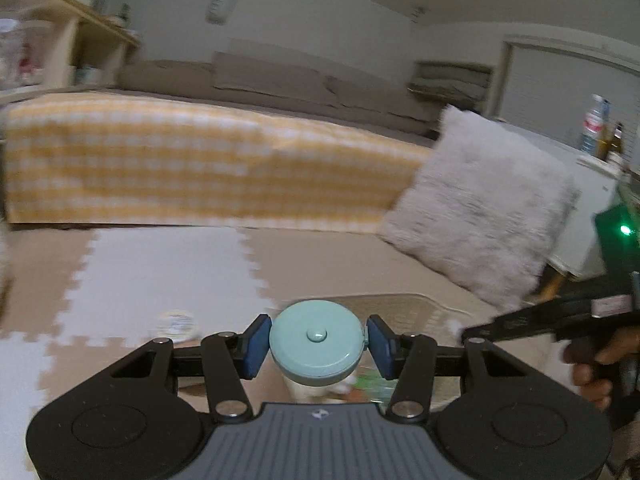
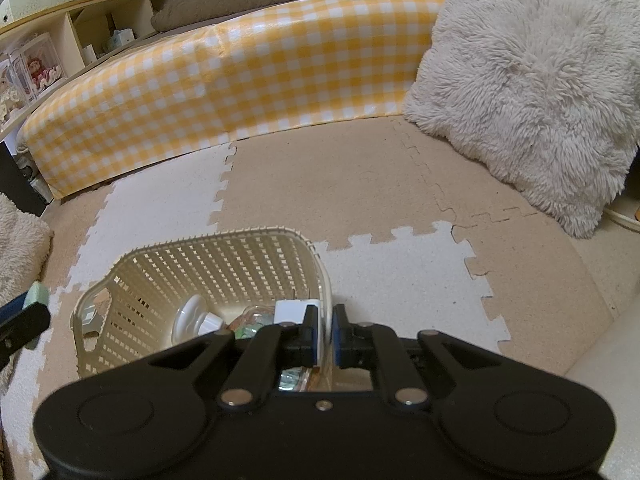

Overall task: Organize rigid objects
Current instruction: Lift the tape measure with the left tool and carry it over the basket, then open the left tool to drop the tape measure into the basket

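My left gripper (image 1: 317,342) is shut on a round mint-green case (image 1: 318,342) with a centre button, held in the air above the near end of the cream basket (image 1: 408,312). Its tip with the green case also shows at the left edge of the right wrist view (image 2: 37,295). My right gripper (image 2: 326,330) is shut on the right rim of the cream lattice basket (image 2: 224,256), which stands on the floor mat. Inside the basket lie a white round object (image 2: 192,318), a white box (image 2: 294,310) and some clear and green packets (image 2: 252,322).
A small round tin (image 1: 177,323) lies on the puzzle foam mat (image 2: 360,184) left of the basket. A yellow checked cushion edge (image 2: 224,76) runs along the back. A fluffy white pillow (image 2: 532,76) leans at the right. Shelves (image 2: 48,40) stand at far left.
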